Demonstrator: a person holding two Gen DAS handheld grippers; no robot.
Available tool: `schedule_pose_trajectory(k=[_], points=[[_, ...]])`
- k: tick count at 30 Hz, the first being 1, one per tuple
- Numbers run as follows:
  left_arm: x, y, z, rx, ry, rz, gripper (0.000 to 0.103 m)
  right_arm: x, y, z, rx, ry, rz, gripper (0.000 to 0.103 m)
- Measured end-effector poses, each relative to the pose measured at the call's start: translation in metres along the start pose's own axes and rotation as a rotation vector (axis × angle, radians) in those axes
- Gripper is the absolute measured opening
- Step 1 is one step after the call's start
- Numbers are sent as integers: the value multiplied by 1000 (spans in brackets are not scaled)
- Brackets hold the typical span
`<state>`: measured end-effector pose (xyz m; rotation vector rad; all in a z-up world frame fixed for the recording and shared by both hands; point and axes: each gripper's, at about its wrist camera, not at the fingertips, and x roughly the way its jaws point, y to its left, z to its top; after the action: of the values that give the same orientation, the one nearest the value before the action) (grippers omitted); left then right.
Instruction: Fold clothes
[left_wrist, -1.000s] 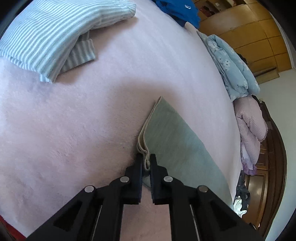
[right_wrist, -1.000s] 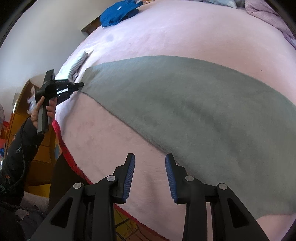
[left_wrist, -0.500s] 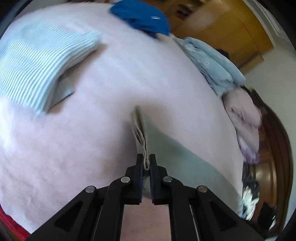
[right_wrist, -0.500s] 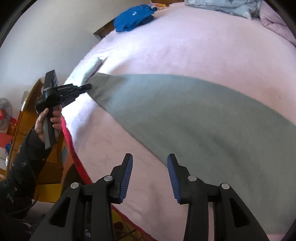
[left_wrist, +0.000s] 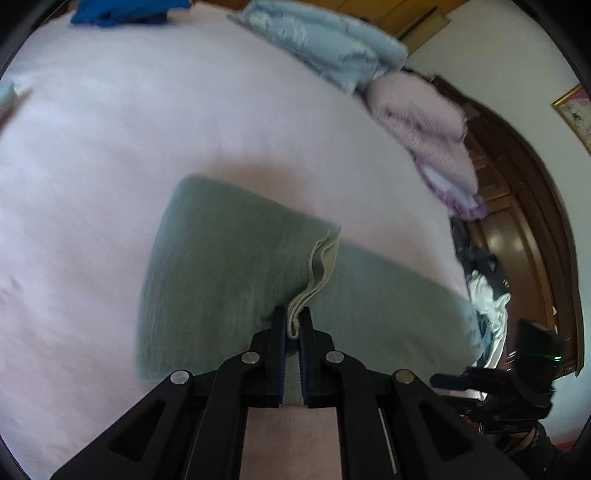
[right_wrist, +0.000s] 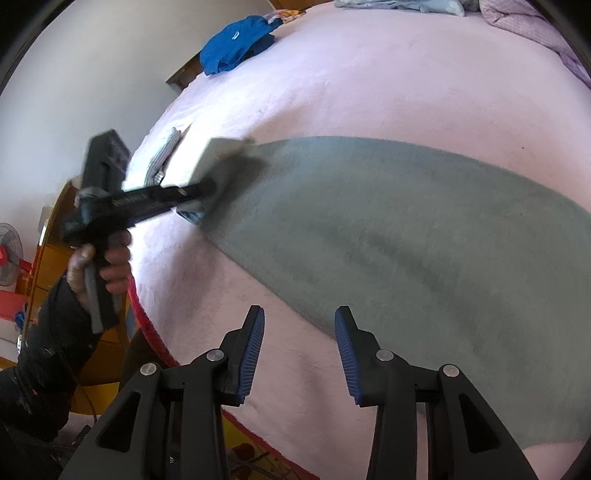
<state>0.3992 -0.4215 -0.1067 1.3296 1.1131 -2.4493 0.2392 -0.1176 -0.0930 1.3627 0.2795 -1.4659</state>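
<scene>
A grey-green cloth lies spread across the pink bed cover. My left gripper is shut on the cloth's pale hemmed edge and holds that end lifted and doubled back over the rest of the green cloth. In the right wrist view the left gripper, held by a hand, hovers blurred over the cloth's left end. My right gripper stands open just above the cover at the cloth's near edge, with nothing between its fingers. It also shows dark and blurred as the right gripper in the left wrist view.
A blue garment lies at the far side of the bed. A folded striped garment sits near the left edge. A light blue quilt and a pink quilt are piled by the wooden headboard. The bed's red edge runs close below.
My left gripper has swung right with the cloth's end, lifting it and folding it over the rest. The right gripper's fingers stand slightly wider apart and it has hardly moved.
</scene>
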Motion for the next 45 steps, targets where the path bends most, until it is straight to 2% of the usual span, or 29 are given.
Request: schedule_pose_trajectory(k=[4, 11, 14, 16, 18, 20, 22, 26, 28, 33, 34, 37, 40, 42, 45], points=[[8, -3, 1, -18, 9, -16, 4, 0, -2, -1, 10, -10, 5, 45], [26, 8, 0, -85, 48, -7, 5, 5, -1, 1, 26, -11, 29, 46], [17, 6, 0, -111, 46, -35, 5, 7, 2, 5, 23, -11, 40, 46], [-3, 3, 2, -109, -8, -115, 6, 8, 3, 9, 22, -12, 50, 46], [-33, 6, 0, -98, -74, -165, 11, 10, 6, 17, 33, -14, 87, 46], [-56, 14, -4, -108, -132, -159, 15, 16, 9, 30, 64, -15, 155, 48], [-67, 29, -7, -139, -153, -162, 18, 24, 14, 44, 76, -13, 193, 48], [-53, 42, -14, -220, -93, -191, 18, 42, 28, 68, 69, -19, 197, 48], [-49, 48, -14, -254, -126, -197, 18, 47, 28, 72, 92, -11, 222, 49], [-62, 70, -14, -315, -258, -99, 18, 61, 23, 90, 161, 18, 280, 49], [-64, 71, -15, -307, -256, -86, 18, 63, 26, 95, 161, 19, 289, 49], [-63, 61, -16, -256, -229, -72, 18, 71, 38, 109, 179, 2, 398, 49], [-63, 46, -19, -180, -212, -132, 18, 88, 50, 123, 194, 16, 471, 50], [-50, 45, -18, -175, -162, -77, 18, 104, 56, 133, 189, 42, 437, 50], [-21, 62, -19, -227, -51, 30, 16, 130, 60, 144, 158, 89, 315, 50]])
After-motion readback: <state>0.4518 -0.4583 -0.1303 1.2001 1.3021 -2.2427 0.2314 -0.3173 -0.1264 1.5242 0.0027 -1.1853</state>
